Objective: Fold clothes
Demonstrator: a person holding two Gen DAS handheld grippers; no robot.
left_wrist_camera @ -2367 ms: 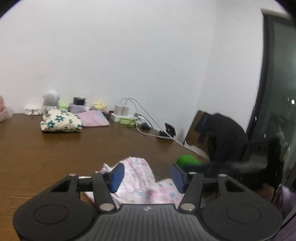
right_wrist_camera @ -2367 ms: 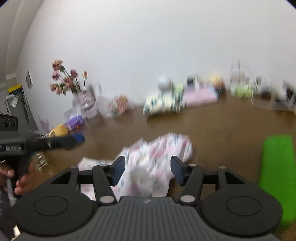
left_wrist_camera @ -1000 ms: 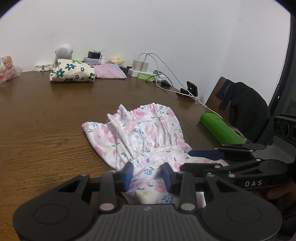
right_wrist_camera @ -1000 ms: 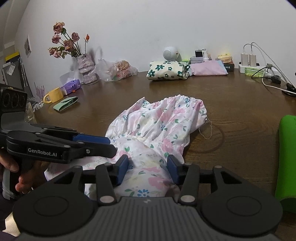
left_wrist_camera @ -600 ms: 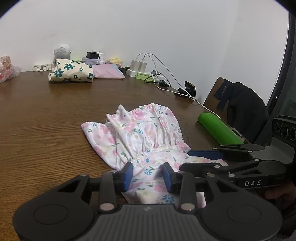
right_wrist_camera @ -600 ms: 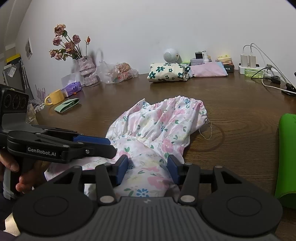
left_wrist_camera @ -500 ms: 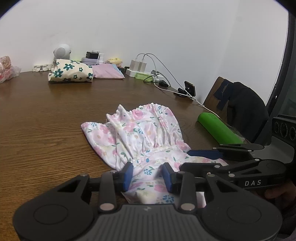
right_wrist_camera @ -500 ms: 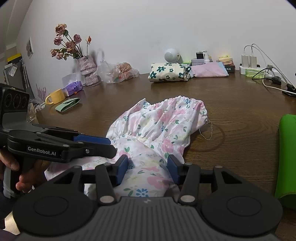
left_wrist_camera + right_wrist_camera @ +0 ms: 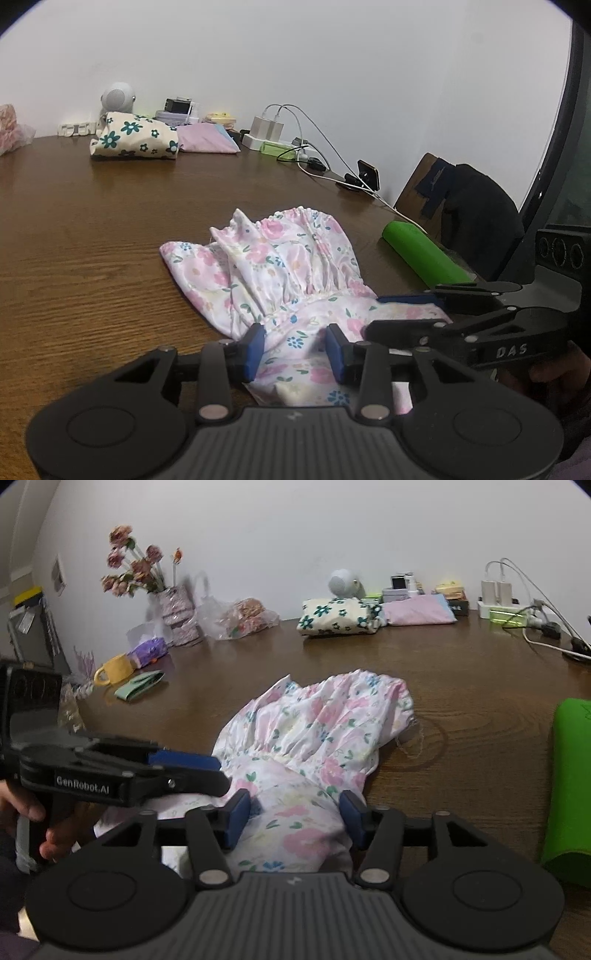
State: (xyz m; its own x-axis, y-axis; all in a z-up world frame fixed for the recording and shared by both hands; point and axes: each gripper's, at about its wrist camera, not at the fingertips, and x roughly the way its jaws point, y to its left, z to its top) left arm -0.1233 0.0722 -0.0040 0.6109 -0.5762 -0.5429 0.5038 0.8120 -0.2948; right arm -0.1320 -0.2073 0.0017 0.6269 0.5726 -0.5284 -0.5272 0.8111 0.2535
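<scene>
Garment (image 9: 280, 273), floral, bunched at near table (image 9: 92, 236) edge: left gripper (image 9: 295, 347) pinches its near hem, right gripper (image 9: 293, 819) is opening around it, so freed cloth may slump and skew the fold.

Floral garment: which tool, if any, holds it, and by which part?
Left tool pinches the floral garment by its bunched near edge; right tool is opening, cloth loose between its jaws.
</scene>
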